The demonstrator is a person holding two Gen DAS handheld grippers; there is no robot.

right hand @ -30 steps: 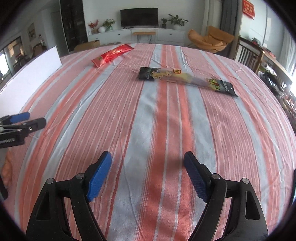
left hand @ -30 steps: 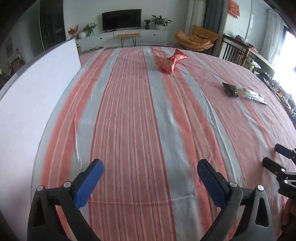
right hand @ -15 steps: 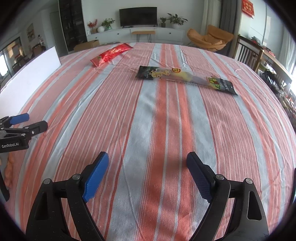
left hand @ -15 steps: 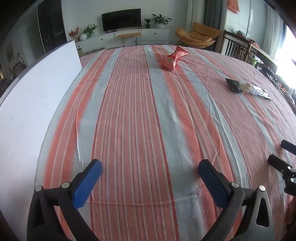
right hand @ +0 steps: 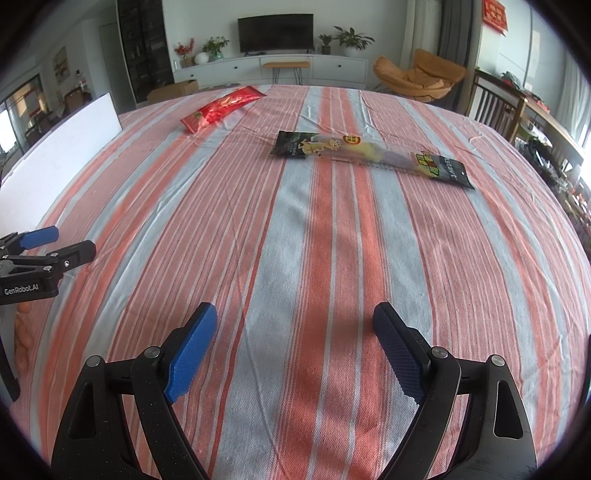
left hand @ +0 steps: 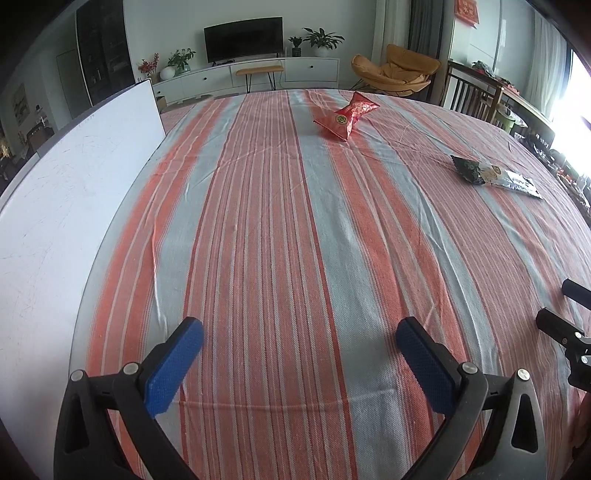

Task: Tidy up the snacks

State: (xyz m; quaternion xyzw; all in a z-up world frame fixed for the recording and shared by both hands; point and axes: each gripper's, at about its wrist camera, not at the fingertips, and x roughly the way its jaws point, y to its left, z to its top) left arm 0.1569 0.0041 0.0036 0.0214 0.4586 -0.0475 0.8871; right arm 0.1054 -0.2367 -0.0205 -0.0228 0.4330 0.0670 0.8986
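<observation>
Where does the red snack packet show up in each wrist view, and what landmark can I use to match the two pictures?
Left wrist: the red snack packet lies far up the striped tablecloth, right of centre, seen end-on.
Right wrist: the same packet lies at the far edge, left of centre, seen lengthwise.
Shared landmark: the black TV on the far wall, above the white cabinet.

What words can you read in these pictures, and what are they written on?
"GenRobot.AI": white letters on the black body of the left gripper, seen in the right wrist view.
Dark snack packet: white lettering at its right end, too blurred to read for sure.
Red snack packet: a round emblem, its writing too small to read.
Red wall hanging: gold characters, too blurred to read.
</observation>
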